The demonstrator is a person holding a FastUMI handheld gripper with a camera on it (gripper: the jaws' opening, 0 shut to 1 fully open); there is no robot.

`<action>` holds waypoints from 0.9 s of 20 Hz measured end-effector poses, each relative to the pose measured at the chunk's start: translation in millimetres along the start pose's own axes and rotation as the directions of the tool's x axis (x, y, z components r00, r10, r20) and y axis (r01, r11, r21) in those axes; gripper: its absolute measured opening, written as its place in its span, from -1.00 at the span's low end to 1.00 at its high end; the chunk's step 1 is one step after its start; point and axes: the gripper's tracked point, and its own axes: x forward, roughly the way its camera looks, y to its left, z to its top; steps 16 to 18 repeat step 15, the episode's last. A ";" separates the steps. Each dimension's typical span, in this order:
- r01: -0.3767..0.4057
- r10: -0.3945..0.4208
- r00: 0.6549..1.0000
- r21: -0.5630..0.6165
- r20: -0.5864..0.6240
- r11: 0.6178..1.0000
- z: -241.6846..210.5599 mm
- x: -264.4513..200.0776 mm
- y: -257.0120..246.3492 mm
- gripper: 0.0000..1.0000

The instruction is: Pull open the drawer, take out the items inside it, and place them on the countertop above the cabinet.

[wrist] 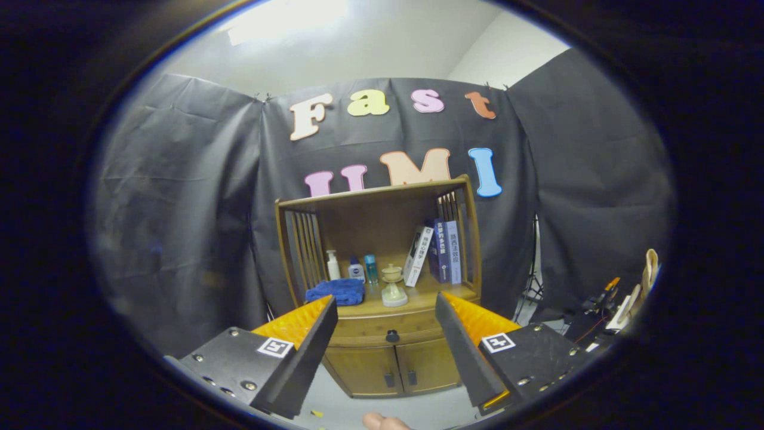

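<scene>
Fingers [310, 334] spread wide, gripper [387, 337] empty, short of cabinet [382, 358]. Drawer [388, 329] shut, knob [392, 336] between fingers; towel [336, 291] above on countertop [418, 295]. Fits pre-pull or finished.

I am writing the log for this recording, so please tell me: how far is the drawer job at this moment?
The drawer is shut, its knob showing between the fingers of the hand-held gripper, which is open and holds nothing. A blue cloth, bottles and a small stand lie on the countertop. This fits either a drawer waiting to be opened or one emptied and closed again; the picture cannot settle which.
</scene>
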 end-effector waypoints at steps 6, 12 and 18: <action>0.016 -0.016 1.000 0.070 0.001 0.997 1.6 2.6 -8.8 0.97; 0.017 -0.016 1.000 0.065 -0.021 0.998 -6.2 5.8 -9.3 0.98; 0.014 -0.012 0.999 0.057 -0.030 0.998 -13.2 6.9 -7.6 0.98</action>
